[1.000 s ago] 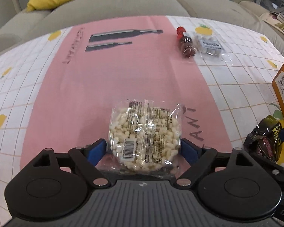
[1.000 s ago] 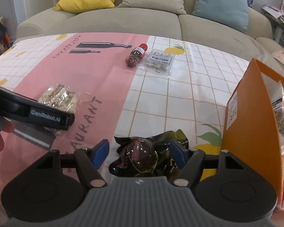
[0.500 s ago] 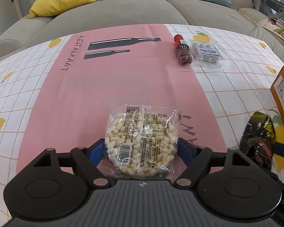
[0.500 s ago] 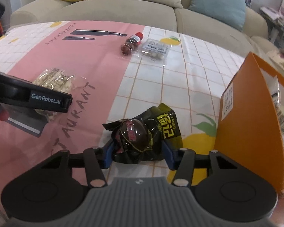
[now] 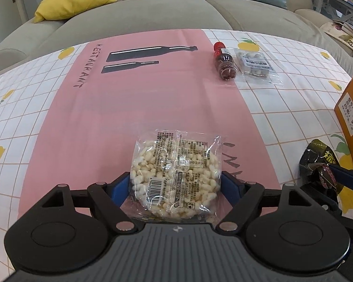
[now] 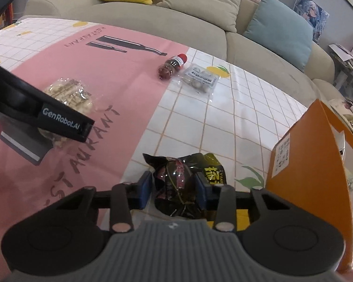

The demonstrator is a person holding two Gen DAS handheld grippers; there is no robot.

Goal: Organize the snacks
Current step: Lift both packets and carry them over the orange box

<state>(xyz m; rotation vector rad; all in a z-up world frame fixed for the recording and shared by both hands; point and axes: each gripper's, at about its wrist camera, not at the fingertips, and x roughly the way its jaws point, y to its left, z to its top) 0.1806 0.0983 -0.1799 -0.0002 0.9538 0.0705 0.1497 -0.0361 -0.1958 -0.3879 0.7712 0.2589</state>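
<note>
— Gripping anything with your left gripper (image 5: 175,185)?

— Yes. My blue pads are pressed against both sides of a clear bag of puffed rice (image 5: 176,176), jaws about as wide as the bag. It sits on the pink strip of the tablecloth (image 5: 129,108), well to the left of the orange box (image 6: 317,164).

— And the right gripper (image 6: 174,188)?

— My jaws there are narrowed onto a crumpled dark wrapper (image 6: 183,183), pads touching both sides. It lies just left of the orange box.

— What else is near that box?

— Farther back and left of it, a small red-capped bottle (image 6: 173,67) lies on its side, right beside a clear packet of round sweets (image 6: 200,78).
</note>
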